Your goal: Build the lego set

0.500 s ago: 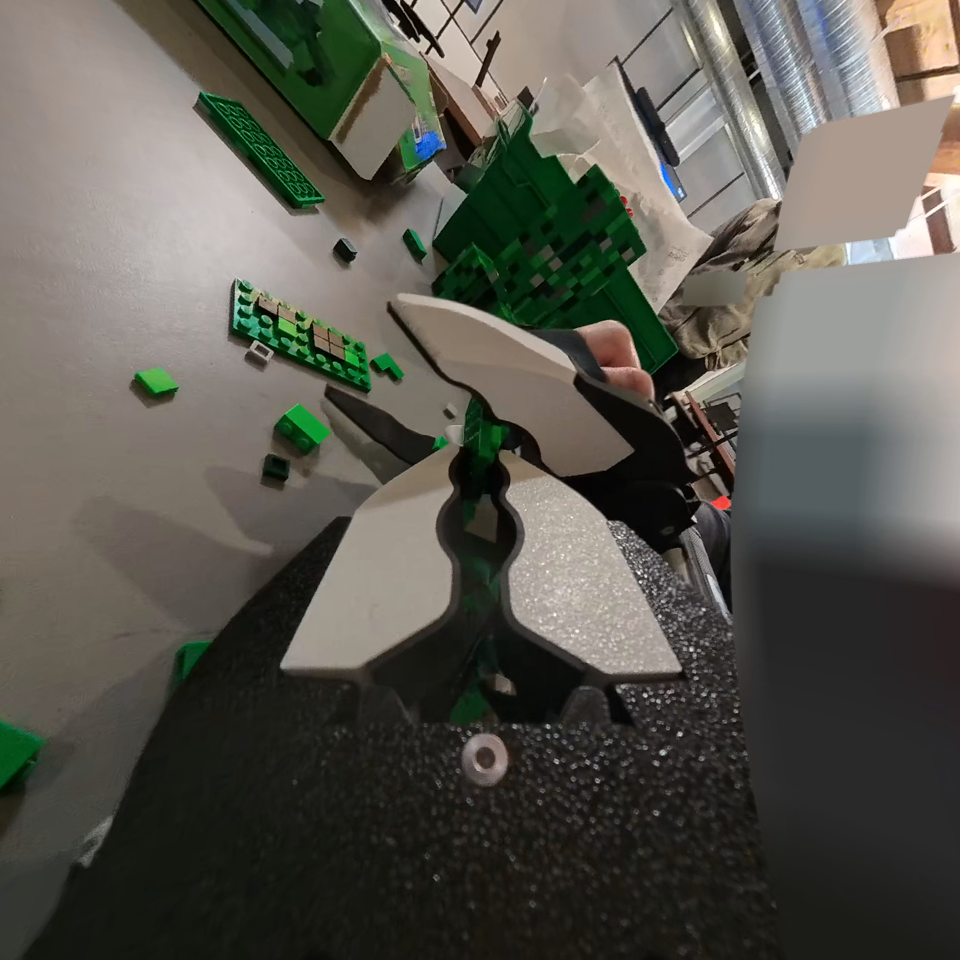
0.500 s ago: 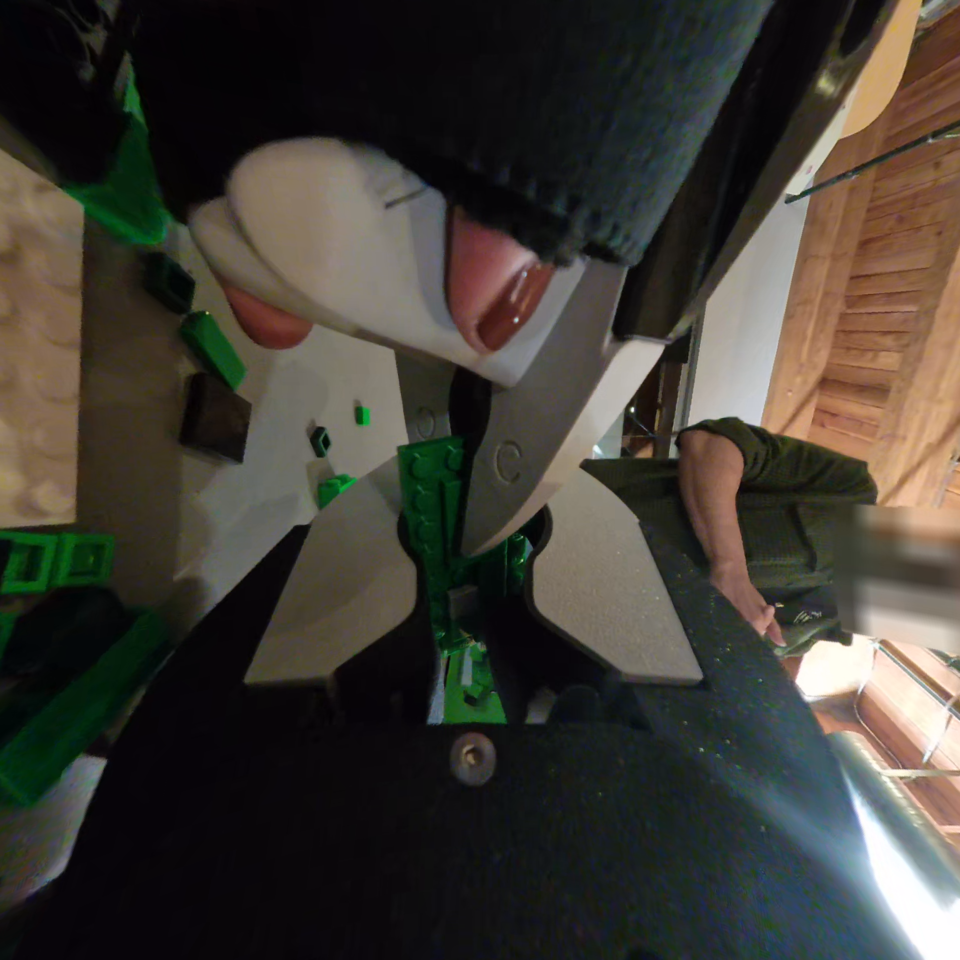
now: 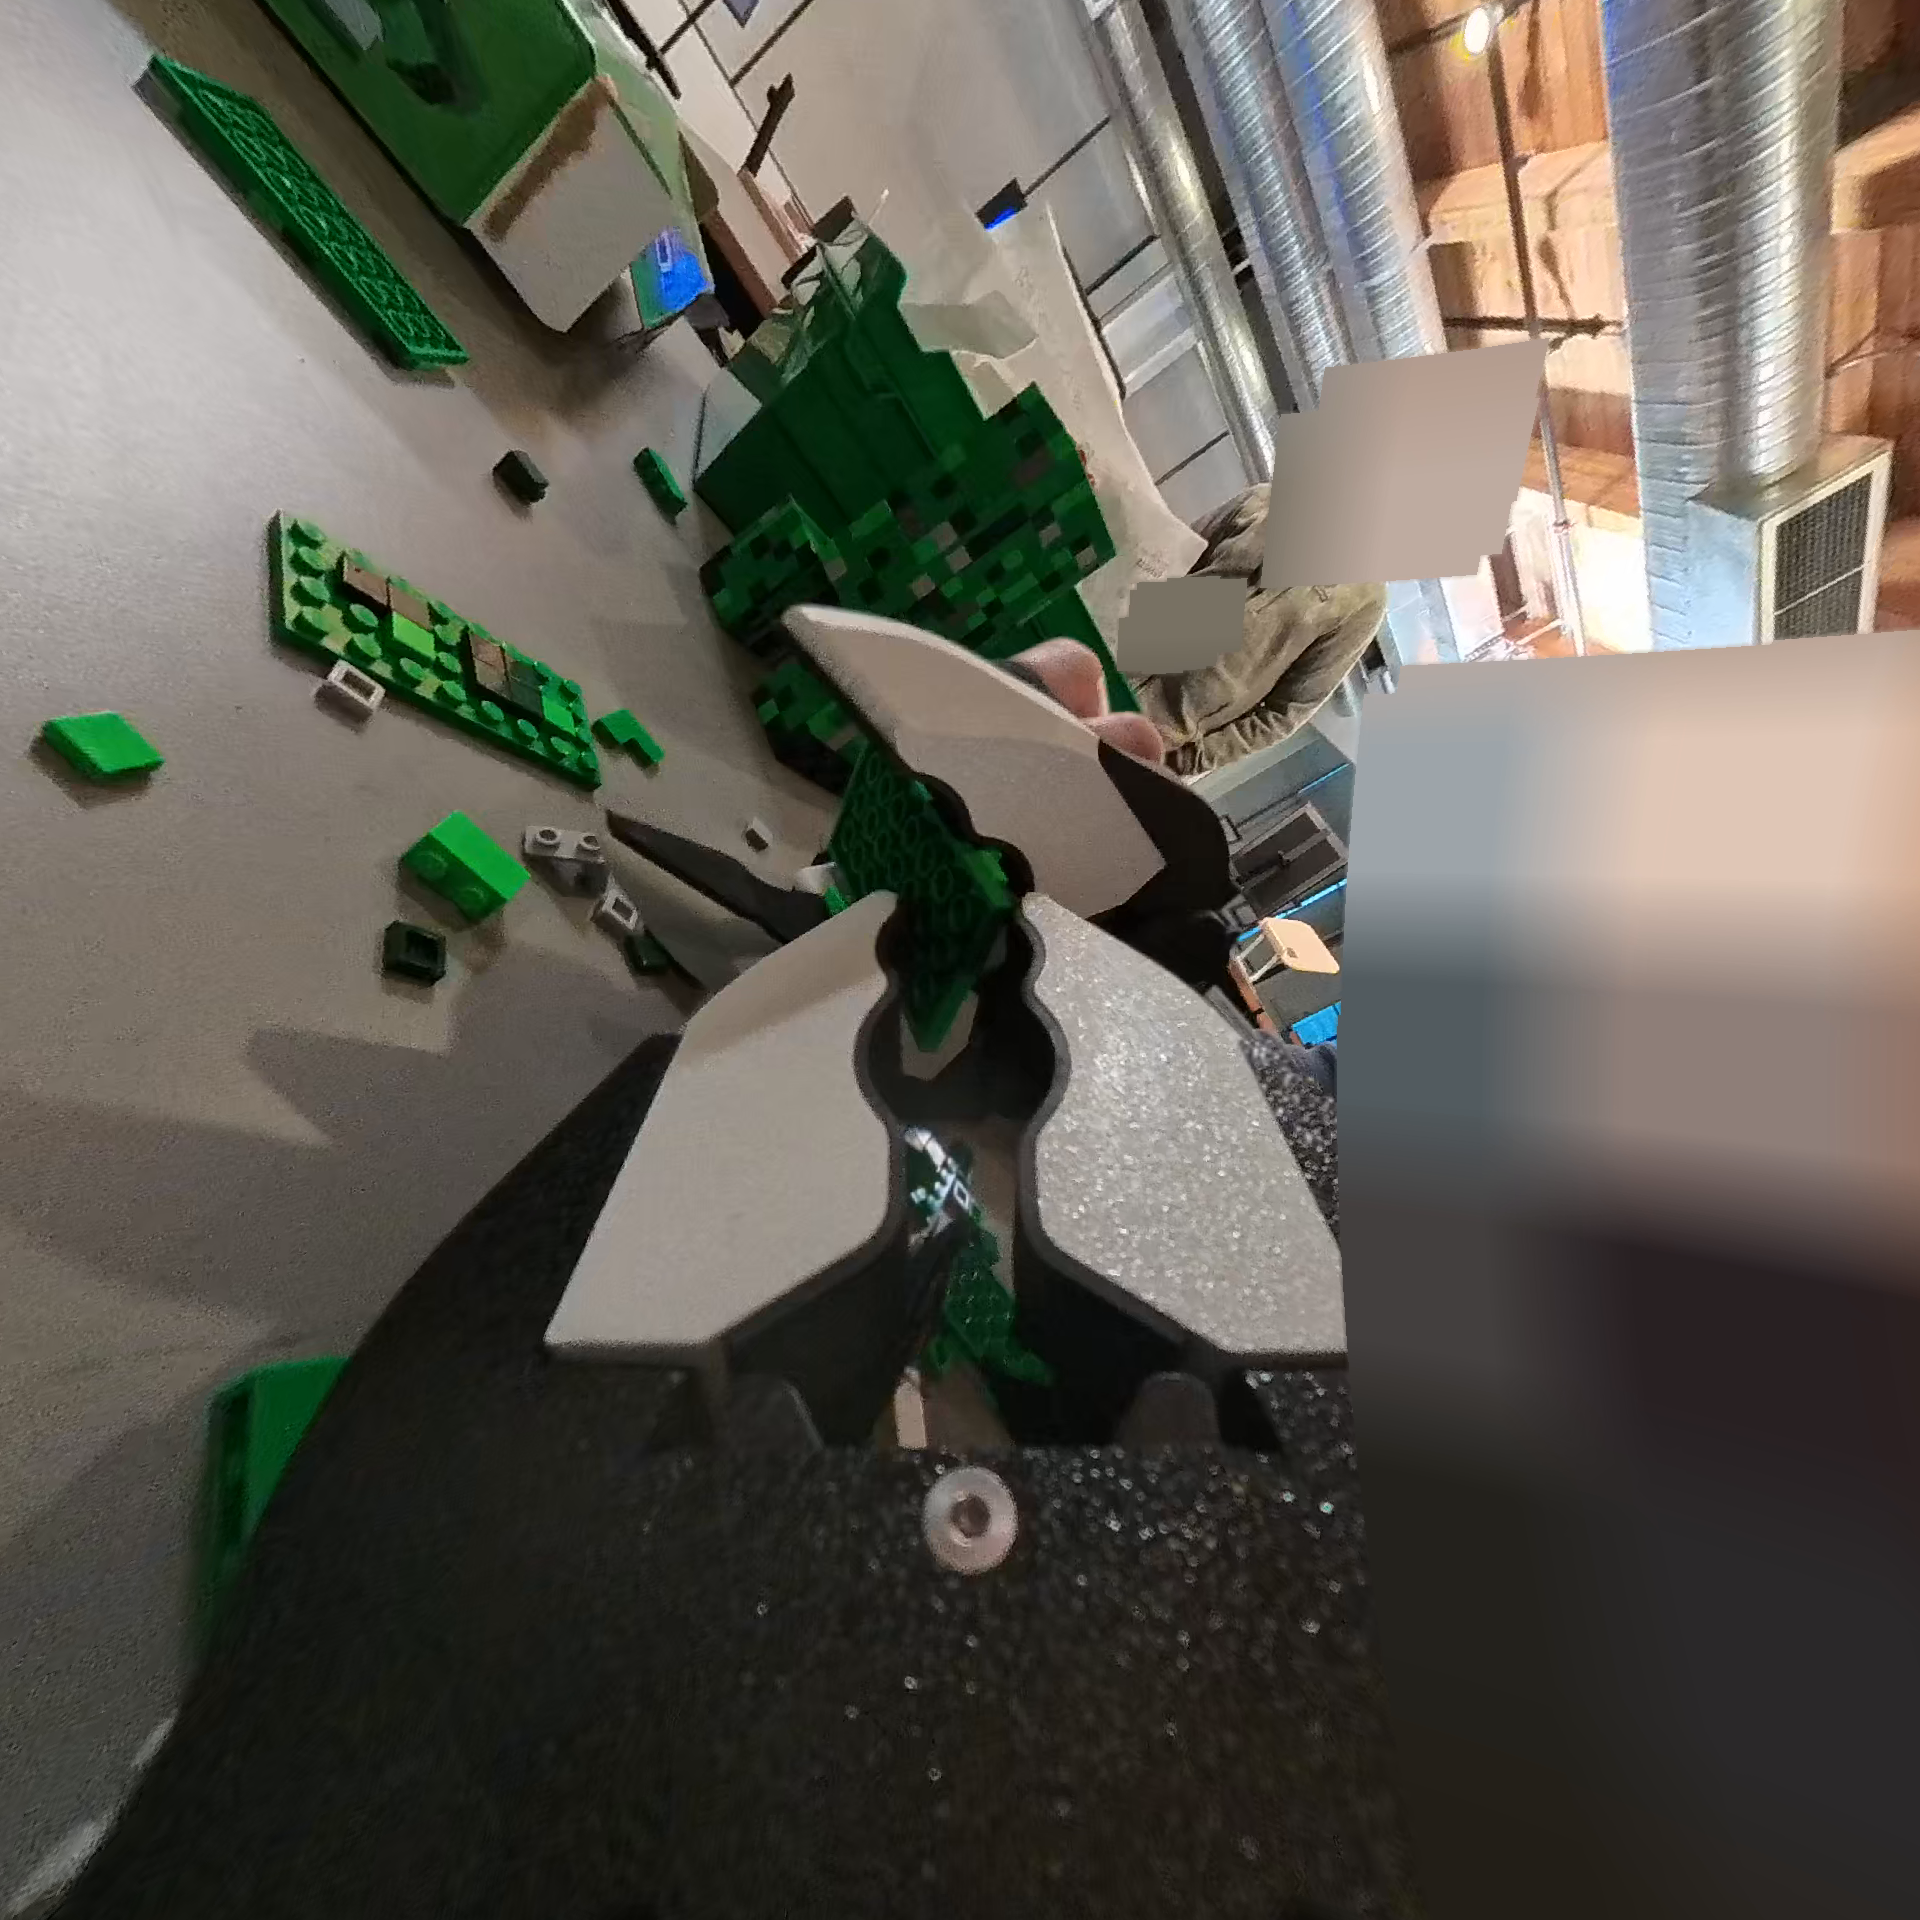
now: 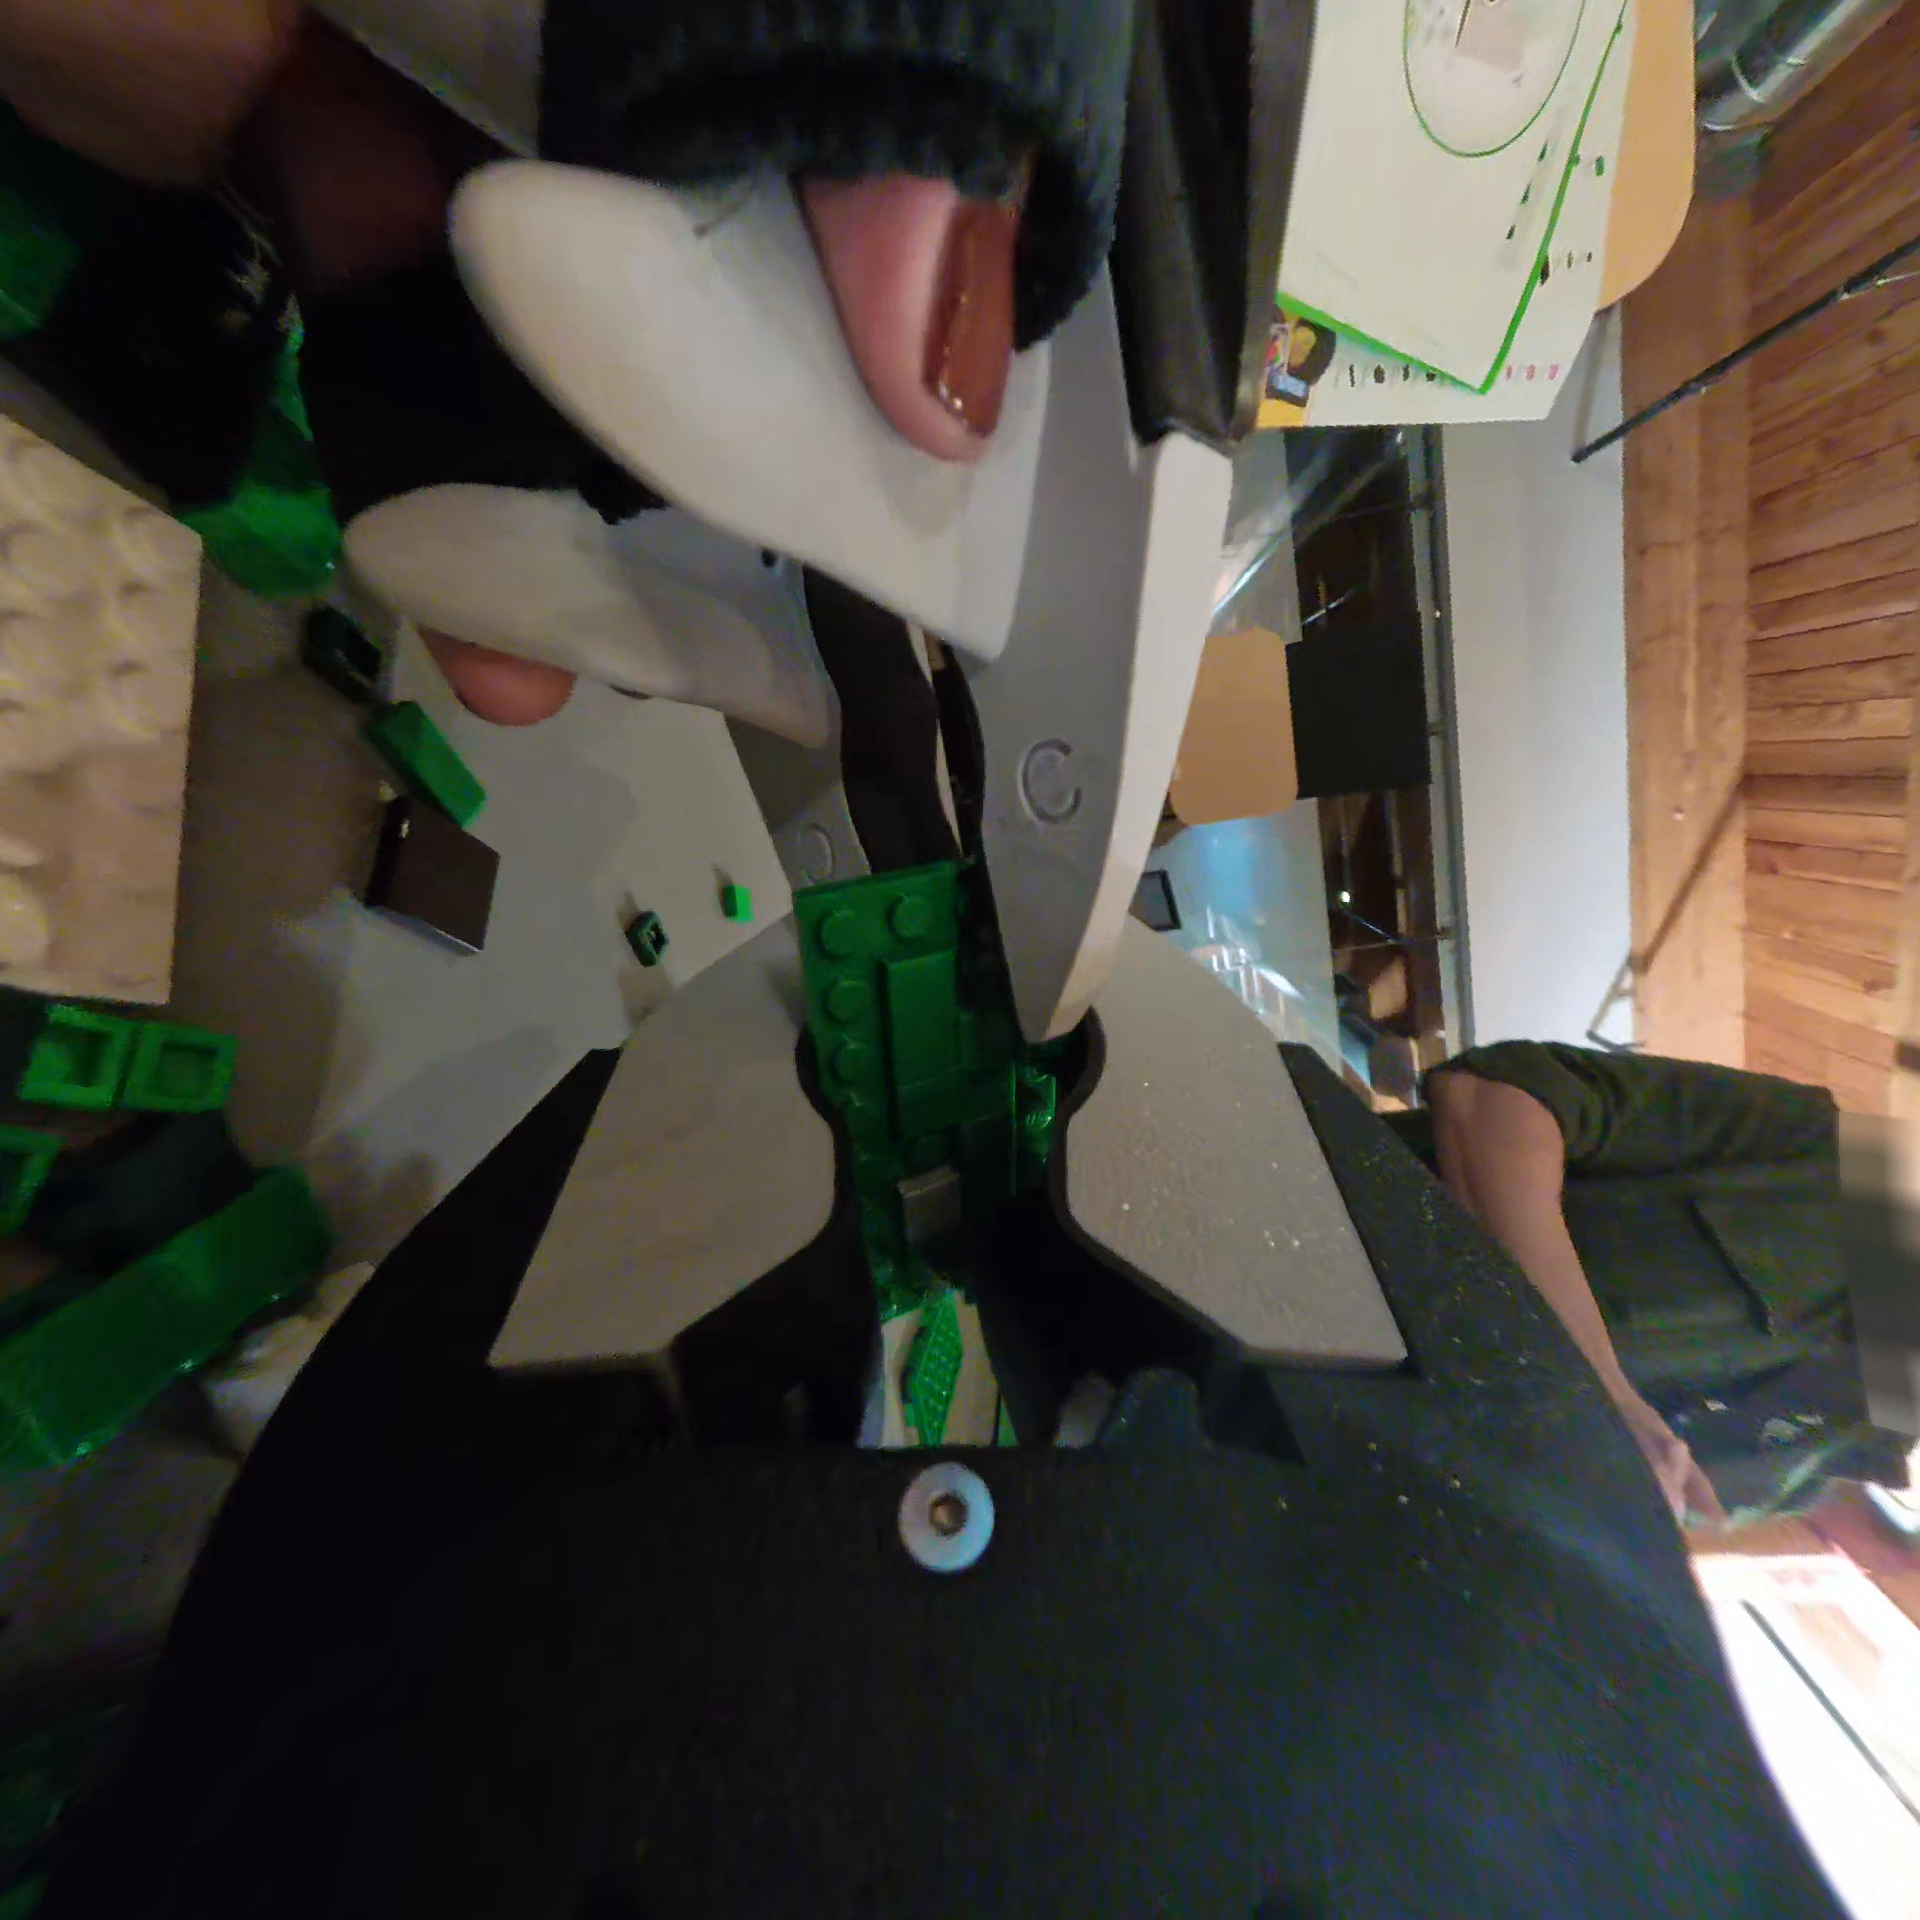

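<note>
A green lego plate assembly (image 3: 925,894) is held in the air above the grey table, clamped by both grippers. My left gripper (image 3: 956,920) is shut on one end of it; the plate's underside faces this camera. The right gripper's white finger (image 3: 987,748) comes in from beyond it. In the right wrist view my right gripper (image 4: 935,1029) is shut on the studded green plate (image 4: 883,987), which carries green tiles and a grey piece. The left gripper's fingers (image 4: 1060,790) pinch its far end, with a gloved hand behind.
On the table (image 3: 156,499) lie a green plate with brown tiles (image 3: 426,644), a long green plate (image 3: 301,208), a large green build (image 3: 914,488), a box (image 3: 468,104) and loose bricks (image 3: 462,862). A brown tile (image 4: 436,873) lies below. A person (image 4: 1662,1195) sits at the right. Tip to tip, the grippers are about 5 cm apart.
The held plate has turned, so more of its underside faces the left camera. Both grippers stay clamped on it and have shifted a little with it.
</note>
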Demonstrator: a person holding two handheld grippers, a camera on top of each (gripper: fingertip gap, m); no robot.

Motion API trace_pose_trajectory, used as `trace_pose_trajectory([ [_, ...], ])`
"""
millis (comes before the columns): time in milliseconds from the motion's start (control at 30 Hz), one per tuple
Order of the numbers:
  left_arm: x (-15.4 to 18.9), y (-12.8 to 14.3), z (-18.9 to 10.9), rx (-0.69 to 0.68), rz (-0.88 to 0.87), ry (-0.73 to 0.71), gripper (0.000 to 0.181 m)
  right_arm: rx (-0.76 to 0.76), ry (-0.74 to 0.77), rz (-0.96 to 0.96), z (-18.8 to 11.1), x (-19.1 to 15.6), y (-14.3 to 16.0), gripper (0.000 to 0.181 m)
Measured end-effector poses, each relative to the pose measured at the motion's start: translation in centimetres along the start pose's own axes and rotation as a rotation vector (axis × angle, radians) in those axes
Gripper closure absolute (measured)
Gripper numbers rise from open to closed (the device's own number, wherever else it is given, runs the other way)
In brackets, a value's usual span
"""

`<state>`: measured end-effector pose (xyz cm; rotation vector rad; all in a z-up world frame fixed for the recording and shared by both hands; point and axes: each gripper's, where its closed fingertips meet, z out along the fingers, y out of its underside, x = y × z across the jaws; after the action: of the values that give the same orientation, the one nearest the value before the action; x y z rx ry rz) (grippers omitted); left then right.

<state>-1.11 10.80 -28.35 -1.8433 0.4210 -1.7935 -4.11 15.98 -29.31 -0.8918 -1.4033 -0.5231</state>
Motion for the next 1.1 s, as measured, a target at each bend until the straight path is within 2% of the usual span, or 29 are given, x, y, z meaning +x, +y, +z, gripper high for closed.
trace_pose_trajectory([
  [100,0.4,-1.5,-0.9,0.099,-0.047,0.067,0.172,-0.001,-0.023,0.018,-0.1,-0.2,0.3,0.146],
  [200,-0.2,-1.5,-1.1,0.090,0.016,-0.001,0.174,-0.015,-0.044,-0.003,0.0,-0.6,0.4,0.146],
  [233,-0.2,-1.3,-0.9,0.066,0.046,-0.023,0.170,-0.018,-0.053,-0.004,0.0,-0.8,0.4,0.146],
  [333,-0.7,-0.4,-0.3,0.005,0.084,-0.072,0.142,-0.043,-0.068,0.005,0.2,-0.9,0.8,0.146],
  [467,-0.7,-0.8,-0.4,0.023,0.194,-0.119,0.175,-0.042,-0.073,0.027,0.1,-0.8,0.9,0.146],
  [633,-0.6,-0.8,-0.4,0.023,0.225,-0.134,0.175,-0.046,-0.082,0.033,0.2,-0.9,0.9,0.146],
  [733,-0.2,-0.8,-0.3,0.026,0.203,-0.088,0.160,-0.054,-0.100,0.031,0.2,-1.2,1.1,0.146],
  [933,-0.8,-0.7,-0.4,0.012,0.249,-0.145,0.175,-0.044,-0.107,0.030,0.2,-1.3,0.8,0.146],
  [1100,-0.5,-0.5,-0.4,-0.004,0.226,-0.114,0.164,-0.052,-0.119,0.024,0.2,-1.6,0.9,0.146],
])
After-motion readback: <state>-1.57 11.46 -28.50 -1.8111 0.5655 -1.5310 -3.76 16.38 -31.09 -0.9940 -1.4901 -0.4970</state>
